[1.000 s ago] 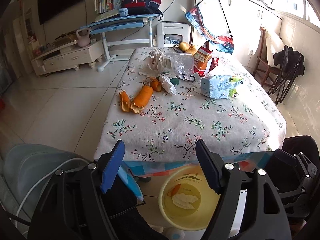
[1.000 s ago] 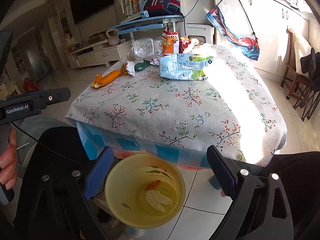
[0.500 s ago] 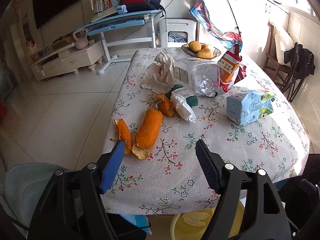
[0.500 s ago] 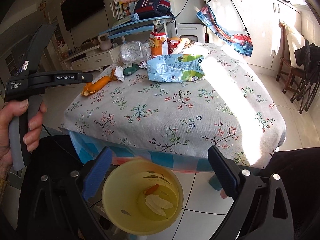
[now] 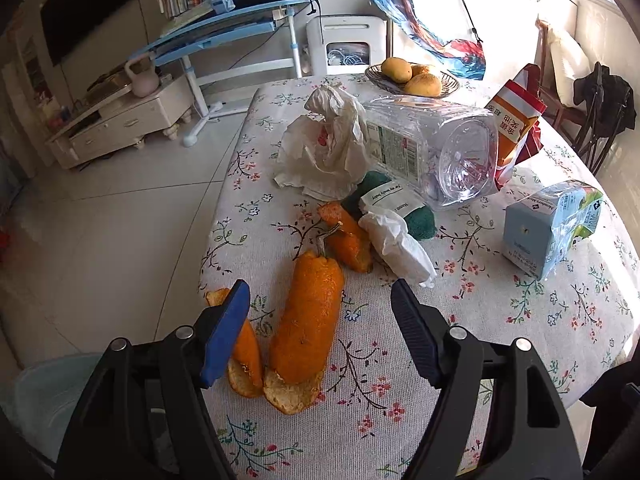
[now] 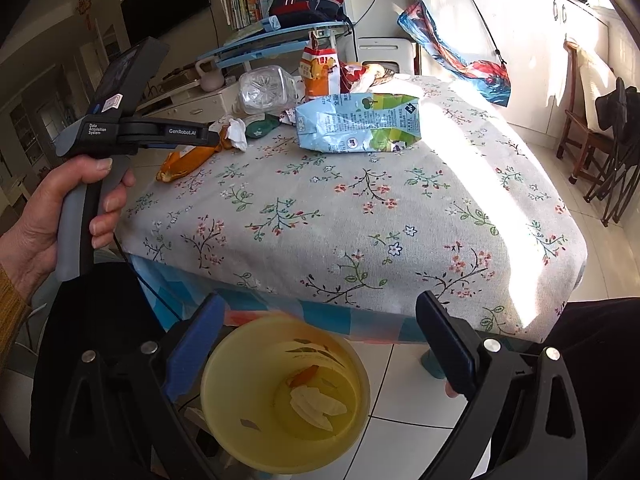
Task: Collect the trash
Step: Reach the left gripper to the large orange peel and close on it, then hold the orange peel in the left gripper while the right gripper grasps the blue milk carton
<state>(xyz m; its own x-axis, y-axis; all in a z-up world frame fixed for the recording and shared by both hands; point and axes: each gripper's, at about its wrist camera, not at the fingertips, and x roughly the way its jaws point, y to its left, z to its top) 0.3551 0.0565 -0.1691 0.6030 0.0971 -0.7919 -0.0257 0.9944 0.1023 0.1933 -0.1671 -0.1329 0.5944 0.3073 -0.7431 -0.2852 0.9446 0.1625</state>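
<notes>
Trash lies on the floral tablecloth (image 5: 460, 320): a long orange peel (image 5: 308, 320), a smaller peel piece (image 5: 240, 352), more peel (image 5: 346, 236), crumpled tissue (image 5: 396, 244), a white wrapper (image 5: 328, 144), a clear plastic bottle (image 5: 436, 148) and a blue milk carton (image 5: 552, 228). My left gripper (image 5: 320, 308) is open, its jaws to either side of the long peel, just above it. My right gripper (image 6: 320, 344) is open and empty over a yellow bin (image 6: 280, 396) on the floor holding scraps. The carton (image 6: 360, 124) and left gripper body (image 6: 132, 132) show in the right wrist view.
A basket of fruit (image 5: 412, 76) and an orange snack bag (image 5: 516, 120) stand at the table's far side. A green pouch (image 5: 396, 204) lies by the tissue. A wooden chair (image 6: 592, 128) stands right of the table. A blue desk (image 5: 224, 36) is behind.
My left gripper has risen from below the table edge and moved forward over the table to the long orange peel. My right gripper has stayed over the yellow bin.
</notes>
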